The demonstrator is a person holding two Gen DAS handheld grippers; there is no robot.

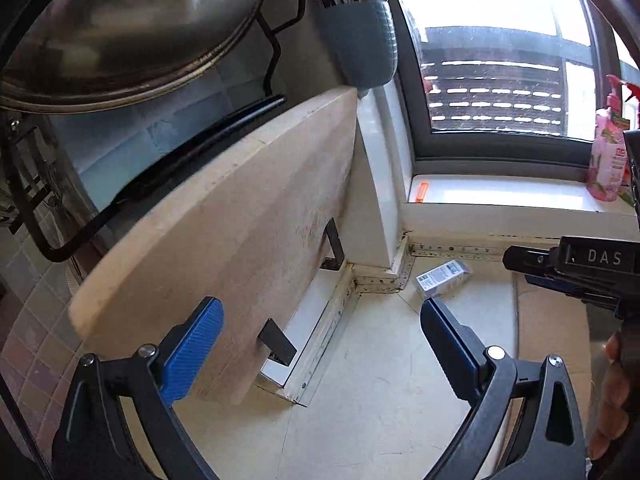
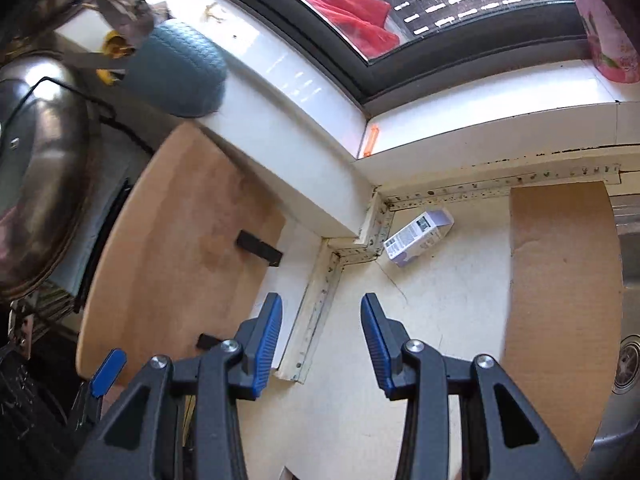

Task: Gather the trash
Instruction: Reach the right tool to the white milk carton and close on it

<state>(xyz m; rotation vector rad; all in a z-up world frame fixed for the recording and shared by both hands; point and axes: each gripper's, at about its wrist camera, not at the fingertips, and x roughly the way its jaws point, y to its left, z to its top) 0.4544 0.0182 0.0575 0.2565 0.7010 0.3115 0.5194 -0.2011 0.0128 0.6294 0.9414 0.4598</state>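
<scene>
A small white and lilac carton (image 1: 443,278) lies on its side on the pale counter in the back corner, below the window sill; it also shows in the right wrist view (image 2: 418,237). My left gripper (image 1: 322,338) is open and empty, some way short of the carton. My right gripper (image 2: 321,330) is open and empty, also short of the carton, which lies ahead and to the right of it. The right gripper's body shows at the right edge of the left wrist view (image 1: 576,268).
A wooden cutting board (image 1: 224,236) leans in a black stand on the left. A steel wok lid (image 1: 120,28) hangs above it. A grey utensil holder (image 1: 360,44) hangs on the wall. A pink bottle (image 1: 608,152) stands on the sill. A cardboard sheet (image 2: 560,300) lies beside the sink (image 2: 628,360).
</scene>
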